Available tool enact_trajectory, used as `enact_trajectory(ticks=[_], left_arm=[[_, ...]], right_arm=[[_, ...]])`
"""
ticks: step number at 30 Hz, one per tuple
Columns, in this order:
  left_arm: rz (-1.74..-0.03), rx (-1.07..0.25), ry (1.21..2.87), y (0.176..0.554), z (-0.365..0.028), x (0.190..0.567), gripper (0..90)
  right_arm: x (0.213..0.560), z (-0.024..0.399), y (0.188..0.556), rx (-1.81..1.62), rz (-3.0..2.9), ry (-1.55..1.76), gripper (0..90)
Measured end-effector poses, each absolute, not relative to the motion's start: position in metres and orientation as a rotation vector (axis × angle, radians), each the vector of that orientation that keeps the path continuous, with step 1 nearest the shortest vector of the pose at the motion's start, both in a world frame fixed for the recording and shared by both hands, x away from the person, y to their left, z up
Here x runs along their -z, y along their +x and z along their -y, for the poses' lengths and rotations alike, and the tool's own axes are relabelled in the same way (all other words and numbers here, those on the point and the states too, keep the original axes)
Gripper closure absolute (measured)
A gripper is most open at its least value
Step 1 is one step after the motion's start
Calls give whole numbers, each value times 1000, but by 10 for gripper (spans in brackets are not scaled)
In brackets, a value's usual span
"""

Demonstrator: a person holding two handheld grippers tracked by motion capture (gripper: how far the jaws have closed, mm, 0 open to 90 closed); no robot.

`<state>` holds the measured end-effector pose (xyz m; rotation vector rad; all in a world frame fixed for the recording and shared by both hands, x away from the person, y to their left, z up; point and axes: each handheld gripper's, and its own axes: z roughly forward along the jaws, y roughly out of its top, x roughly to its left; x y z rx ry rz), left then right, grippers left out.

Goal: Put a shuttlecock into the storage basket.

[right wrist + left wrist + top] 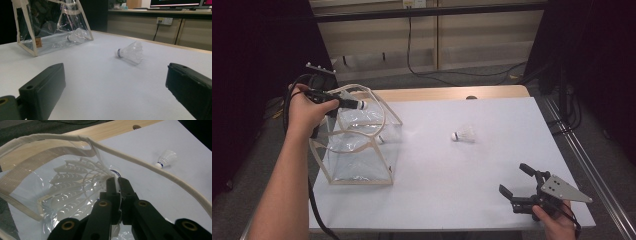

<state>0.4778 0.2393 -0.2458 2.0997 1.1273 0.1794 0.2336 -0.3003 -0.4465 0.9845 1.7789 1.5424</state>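
At the left of the high view, the person's left hand [304, 112] holds the left gripper [357, 104] above the open top of a clear plastic bag [362, 150] with cream fabric edging and handles, which stands on the left part of the white table [452, 170]. The jaws are closed on a white shuttlecock [77, 185]; in the left gripper view the two black jaws pinch it near its cork end, the feathered skirt fanning away from them over the bag's mouth, with the cream handle [150, 167] arching across just beyond. A second shuttlecock [381, 139] lies inside the bag on its bottom, near the wall that faces the middle of the table; the right gripper view shows it [76, 35] through the clear plastic, on its side.

Near the middle of the table, well apart from the bag, a third shuttlecock [463, 134] lies on its side on the bare surface, its cork with a dark band pointing toward the bag.

At the lower right, the person's right hand [557, 222] holds the right gripper [518, 181] low over the near right corner of the table, its grey three-cornered plate [564, 189] on top. Its jaws stand wide open with nothing between them; in the right gripper view they frame the bare table, the loose shuttlecock [130, 52] lying farther off between them
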Motion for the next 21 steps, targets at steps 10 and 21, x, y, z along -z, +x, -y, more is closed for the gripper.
enact_trajectory(ticks=[10, 21], left_arm=[[-1153, -195, 2066, 482, -240, 249, 802], [-1126, -152, 2039, 474, -234, 245, 742]], right_arm=[[447, 301, 234, -1543, -1779, 985, 24], [447, 300, 233, -1543, -1781, 986, 24]])
